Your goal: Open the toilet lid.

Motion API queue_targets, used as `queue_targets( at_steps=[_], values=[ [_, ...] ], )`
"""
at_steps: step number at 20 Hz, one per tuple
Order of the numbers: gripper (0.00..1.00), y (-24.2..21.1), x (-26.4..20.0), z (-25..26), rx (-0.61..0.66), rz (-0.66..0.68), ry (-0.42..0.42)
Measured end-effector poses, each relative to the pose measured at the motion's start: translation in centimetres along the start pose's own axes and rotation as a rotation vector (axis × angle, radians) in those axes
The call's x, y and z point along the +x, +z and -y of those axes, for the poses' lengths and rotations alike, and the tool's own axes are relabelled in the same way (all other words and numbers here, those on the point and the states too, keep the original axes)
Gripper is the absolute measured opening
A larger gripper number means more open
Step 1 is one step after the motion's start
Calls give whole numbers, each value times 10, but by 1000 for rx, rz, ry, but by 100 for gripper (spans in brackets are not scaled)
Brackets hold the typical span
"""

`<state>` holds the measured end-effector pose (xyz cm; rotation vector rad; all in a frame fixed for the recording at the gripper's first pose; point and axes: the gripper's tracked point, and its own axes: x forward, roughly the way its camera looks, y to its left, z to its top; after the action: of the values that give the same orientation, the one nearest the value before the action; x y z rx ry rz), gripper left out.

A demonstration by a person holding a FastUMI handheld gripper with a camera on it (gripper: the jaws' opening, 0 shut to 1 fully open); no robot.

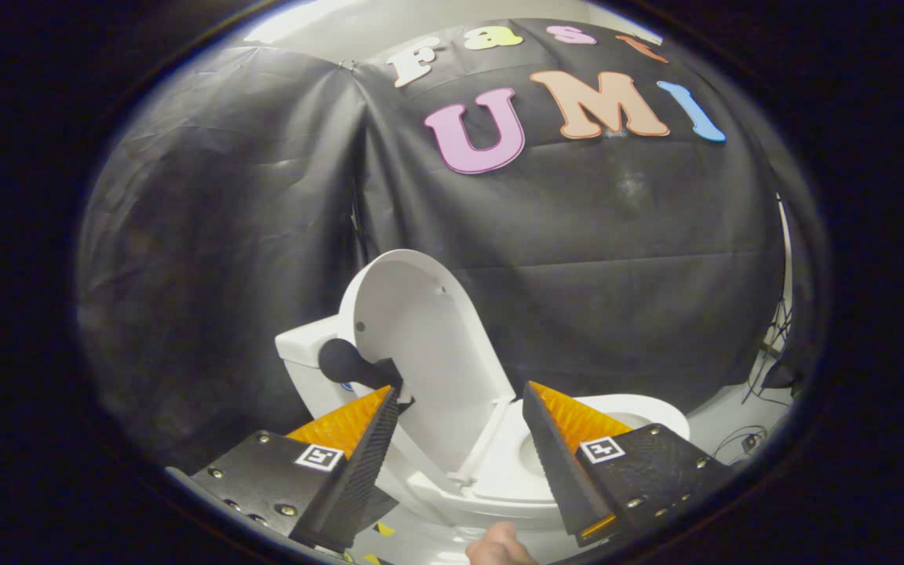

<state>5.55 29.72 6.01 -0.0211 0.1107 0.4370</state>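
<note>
A white toilet (499, 502) stands just ahead of my fingers. Its lid (421, 345) is raised upright and leans back toward the tank (303, 353). The seat and bowl rim (632, 412) lie open to the right of the lid, partly hidden behind my right finger. My gripper (460, 408) is open, with a wide gap between the fingers and nothing held. The lid's lower part shows through that gap. A black knob-like handle (346, 365) sticks out by the lid's left edge, just above my left fingertip (377, 428).
Black cloth (577, 259) hangs close behind the toilet. Cables (766, 369) lie on the white floor at the far right. Part of a hand (499, 545) shows below, between the fingers. Yellow-black marks (381, 534) are on the floor near the toilet base.
</note>
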Motion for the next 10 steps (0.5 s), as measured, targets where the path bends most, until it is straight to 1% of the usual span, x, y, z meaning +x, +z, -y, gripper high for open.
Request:
queue_targets(
  at_steps=[1,2,3,7,10],
  values=[
    [95,1,-4,8,-6,1,-15],
    [99,4,-8,17,-11,5,-30],
    [99,5,-10,23,-13,10,-37],
    [99,11,-26,68,-5,11,-122],
    [99,18,-39,99,35,22,-156]
  ],
)
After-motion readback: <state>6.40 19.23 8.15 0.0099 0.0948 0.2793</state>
